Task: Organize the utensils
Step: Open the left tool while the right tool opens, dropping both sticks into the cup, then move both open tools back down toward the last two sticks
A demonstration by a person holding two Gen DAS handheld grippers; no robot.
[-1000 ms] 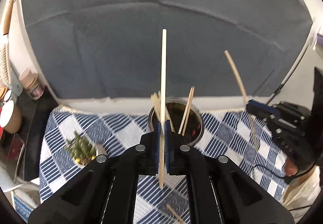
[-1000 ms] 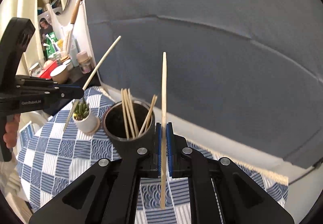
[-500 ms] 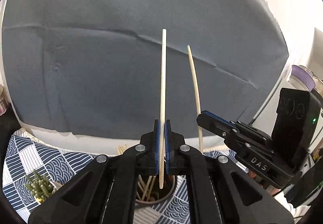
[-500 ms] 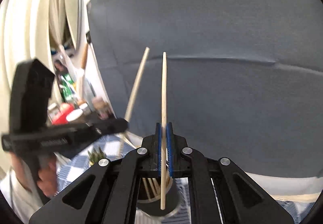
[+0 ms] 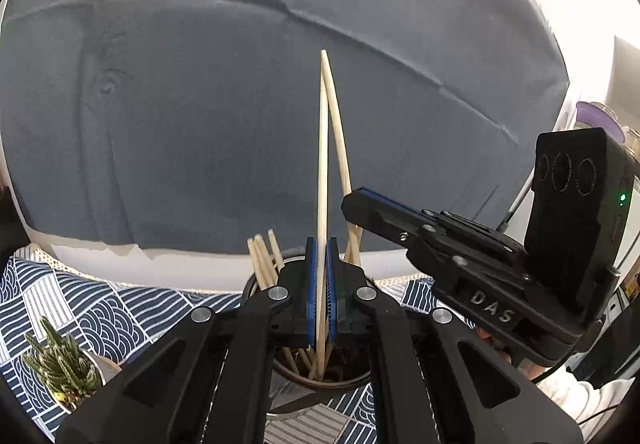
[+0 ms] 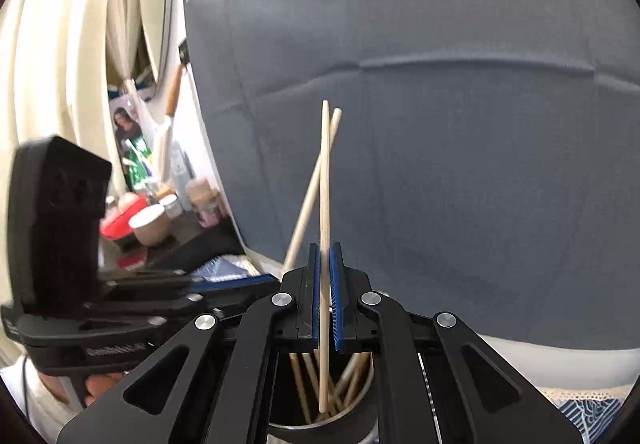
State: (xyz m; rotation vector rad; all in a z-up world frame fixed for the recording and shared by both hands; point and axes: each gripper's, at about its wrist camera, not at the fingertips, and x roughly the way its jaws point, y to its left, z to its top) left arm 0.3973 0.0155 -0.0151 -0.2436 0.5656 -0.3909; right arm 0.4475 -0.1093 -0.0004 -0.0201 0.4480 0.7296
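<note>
My left gripper is shut on a wooden chopstick that stands upright, its lower end inside the dark round utensil holder. My right gripper holds a second chopstick upright between its pads, with a small gap showing on the right side; its lower end is inside the holder. The two grippers are close together over the holder, and each shows in the other's view: the right gripper and the left gripper. Several more chopsticks lean in the holder.
A blue and white patterned cloth covers the table. A small potted succulent stands at the left. A grey sofa back fills the background. A side shelf holds jars and a red pot.
Both grippers came together over the holder and lowered; the two chopstick ends went down into it. The right pads look slightly looser than before.
</note>
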